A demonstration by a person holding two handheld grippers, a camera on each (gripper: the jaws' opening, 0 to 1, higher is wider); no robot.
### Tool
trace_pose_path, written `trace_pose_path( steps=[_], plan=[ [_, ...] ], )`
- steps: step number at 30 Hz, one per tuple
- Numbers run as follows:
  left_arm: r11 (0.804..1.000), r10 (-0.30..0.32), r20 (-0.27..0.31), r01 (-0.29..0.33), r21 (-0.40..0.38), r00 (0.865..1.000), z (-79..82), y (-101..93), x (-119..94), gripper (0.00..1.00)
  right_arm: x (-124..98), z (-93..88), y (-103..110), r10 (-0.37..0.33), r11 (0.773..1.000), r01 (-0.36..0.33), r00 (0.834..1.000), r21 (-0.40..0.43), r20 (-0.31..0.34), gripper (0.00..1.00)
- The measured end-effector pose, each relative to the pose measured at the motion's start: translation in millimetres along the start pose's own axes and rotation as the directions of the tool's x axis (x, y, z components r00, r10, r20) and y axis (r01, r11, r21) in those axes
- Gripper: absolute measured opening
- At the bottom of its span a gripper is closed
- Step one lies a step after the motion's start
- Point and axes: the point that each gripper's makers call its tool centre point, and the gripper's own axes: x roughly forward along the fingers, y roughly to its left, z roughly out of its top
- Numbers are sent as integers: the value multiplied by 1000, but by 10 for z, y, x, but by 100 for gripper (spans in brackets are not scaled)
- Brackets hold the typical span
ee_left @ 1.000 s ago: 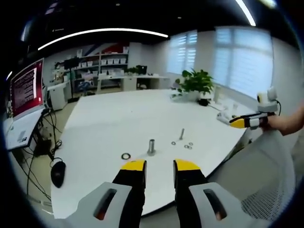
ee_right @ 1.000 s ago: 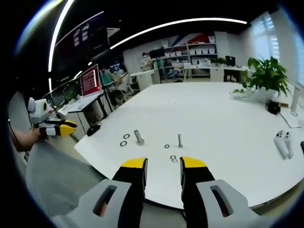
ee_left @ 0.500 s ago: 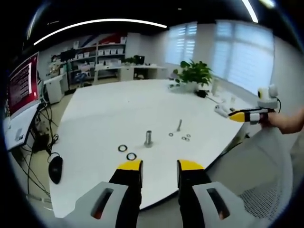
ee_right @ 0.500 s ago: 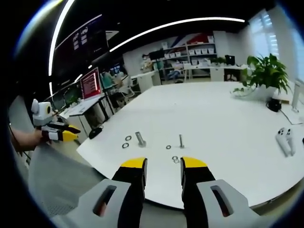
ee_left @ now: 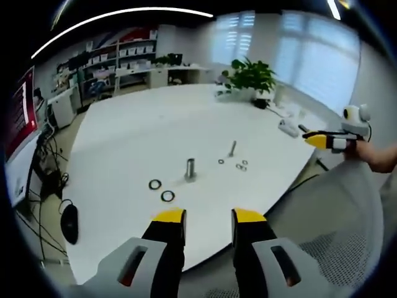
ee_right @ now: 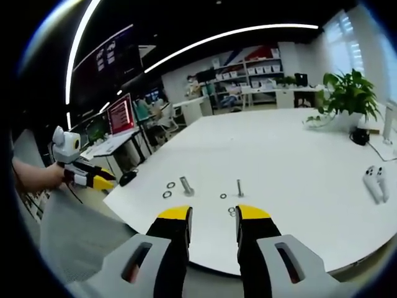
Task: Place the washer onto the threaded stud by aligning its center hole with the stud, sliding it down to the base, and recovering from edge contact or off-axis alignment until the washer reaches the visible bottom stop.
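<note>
**Q:** Where are the edges, and how much open room is there?

**A:** The large white rounded surface point(ee_left: 142, 130) curves close in front of both grippers. The left gripper point(ee_left: 208, 217) and the right gripper point(ee_right: 214, 214) each hang off that near edge, jaws apart, holding nothing. Behind the parts, the white top runs bare toward a green potted plant point(ee_left: 250, 76) at the far side. A grey mesh chair back point(ee_right: 74, 239) sits between the two grippers, below the edge.

**Q:** Where are the task parts?

**A:** A thin upright threaded stud point(ee_right: 239, 187) stands near the edge. Small silver washers point(ee_right: 231, 211) lie flat just beside it, with one more small washer point(ee_right: 223, 196) slightly apart. A thicker short metal post point(ee_left: 190, 169) stands to one side, and two larger dark-rimmed rings point(ee_left: 161, 190) lie flat near it. No washer is on the stud.

**Q:** What else is in the room?

**A:** A white controller pair point(ee_right: 374, 184) rests on the surface well apart from the parts. A red-lit monitor point(ee_right: 121, 113) and white shelving point(ee_left: 127, 65) stand beyond.
</note>
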Motion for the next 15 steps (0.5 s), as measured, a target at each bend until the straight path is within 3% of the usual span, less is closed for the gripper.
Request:
trace_pose_path(
  steps=[6, 15],
  plan=[
    [1000, 8, -45, -7, 13, 999, 33, 131, 223, 30, -3, 24, 5, 5, 1000, -5, 1000, 6, 14, 30],
    [999, 18, -146, -12, 37, 989, -89, 340, 617, 33, 4, 18, 11, 11, 1000, -12, 1000, 14, 9, 30]
  ],
)
